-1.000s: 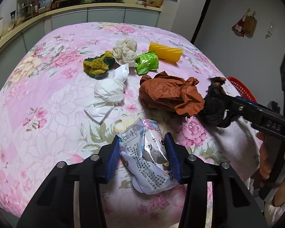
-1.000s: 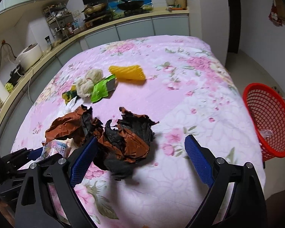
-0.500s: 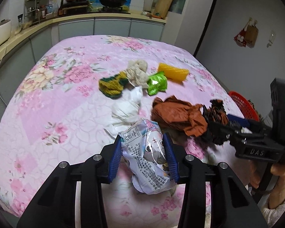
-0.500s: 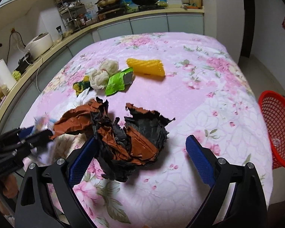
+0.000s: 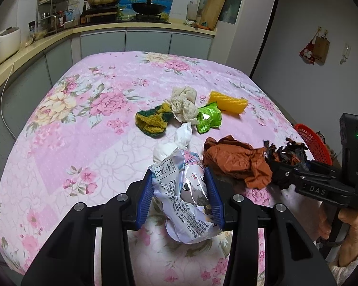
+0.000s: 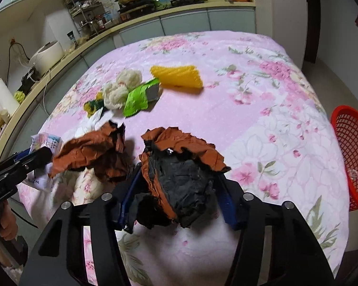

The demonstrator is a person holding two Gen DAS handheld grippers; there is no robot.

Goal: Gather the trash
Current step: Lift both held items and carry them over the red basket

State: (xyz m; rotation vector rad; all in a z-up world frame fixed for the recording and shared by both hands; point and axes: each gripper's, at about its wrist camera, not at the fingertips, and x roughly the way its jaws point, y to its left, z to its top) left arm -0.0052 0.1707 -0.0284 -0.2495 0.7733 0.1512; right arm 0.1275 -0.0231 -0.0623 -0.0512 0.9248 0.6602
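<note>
Crumpled black-and-rust paper (image 6: 179,181) sits clamped in the right gripper (image 6: 176,197), whose jaws have just closed, seemingly bound for the red basket (image 6: 353,157) at right; the left gripper (image 5: 180,196) pinches a printed wrapper (image 5: 183,197).

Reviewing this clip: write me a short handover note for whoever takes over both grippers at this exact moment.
Left gripper: shut on the printed white wrapper, above the floral tablecloth.
Right gripper: jaws have just been closing on the black-and-orange crumpled paper, pads now pressing it.
On the table: orange crumpled paper, white tissue wad, green wrapper, beige cloth ball, green-yellow scrubber, yellow sponge.
Red basket stands beside the table's right edge.
Done: two pieces gripped. Left: drop both, presumably into the basket, then collect the other six.
</note>
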